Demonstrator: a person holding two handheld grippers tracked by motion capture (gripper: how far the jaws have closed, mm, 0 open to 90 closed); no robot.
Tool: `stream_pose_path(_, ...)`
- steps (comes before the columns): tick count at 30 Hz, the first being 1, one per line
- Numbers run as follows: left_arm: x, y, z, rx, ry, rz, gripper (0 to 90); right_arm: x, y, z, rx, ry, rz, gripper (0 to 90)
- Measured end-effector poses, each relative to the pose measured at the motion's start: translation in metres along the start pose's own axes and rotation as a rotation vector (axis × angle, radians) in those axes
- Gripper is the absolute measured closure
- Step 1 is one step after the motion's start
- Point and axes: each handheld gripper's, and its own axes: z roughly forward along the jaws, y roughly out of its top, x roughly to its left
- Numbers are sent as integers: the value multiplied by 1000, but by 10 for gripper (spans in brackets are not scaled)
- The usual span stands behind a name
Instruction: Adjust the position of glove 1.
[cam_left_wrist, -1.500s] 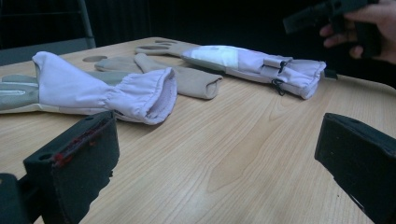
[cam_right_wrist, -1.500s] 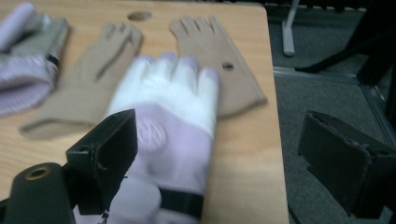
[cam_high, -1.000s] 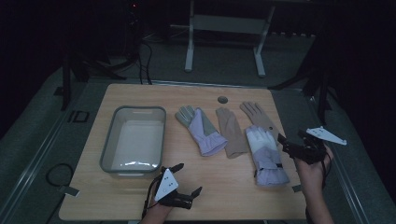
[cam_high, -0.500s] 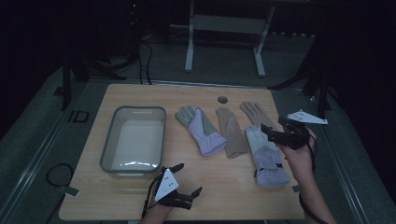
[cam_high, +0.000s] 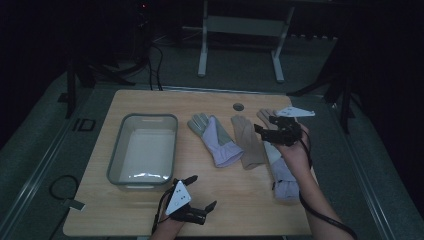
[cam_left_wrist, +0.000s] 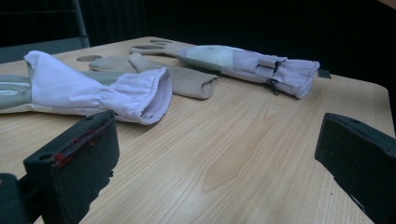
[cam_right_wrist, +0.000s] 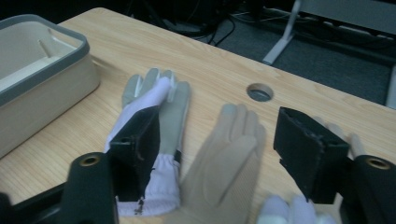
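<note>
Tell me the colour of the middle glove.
Tan, seen best in the right gripper view: middle glove.

My right gripper (cam_high: 263, 131) and hand cover part of the lavender glove (cam_high: 283, 172) under them.

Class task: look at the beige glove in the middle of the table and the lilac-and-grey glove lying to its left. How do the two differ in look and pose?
The beige glove is one plain colour; the lilac-and-grey glove has a grey palm and a lilac cuff. The beige glove's cuff is straight and plain; the lilac-and-grey glove's cuff is gathered. The beige glove lies nearly straight up the table; the lilac-and-grey glove slants, fingers towards the tub. Both lie flat, fingers pointing away from the person.
</note>
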Motion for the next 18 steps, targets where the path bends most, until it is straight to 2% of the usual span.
stream_pose_path(3, 0, 0, 0, -2, -2, -4, 0, 5, 4, 13, 12, 31, -7, 354)
stream_pose_path(4, 0, 0, 0, -2, -1, -5, 0, 8, 6, 22, 22, 51, -13, 369)
stream_pose_path(5, 0, 0, 0, -2, -1, -5, 0, 8, 6, 22, 22, 51, -13, 369)
stream_pose_path(10, 0, 0, 0, -3, -2, -8, 0, 16, 8, 43, 58, 89, -41, 408)
stream_pose_path(14, 0, 0, 0, -5, -8, -12, 0, 22, 7, 63, 86, 116, -44, 441)
stream_pose_path(17, 0, 0, 0, -3, -9, -9, 0, 23, 6, 66, 90, 120, -46, 449)
stream_pose_path(18, 0, 0, 0, -2, -10, -8, 0, 26, 3, 75, 105, 135, -52, 454)
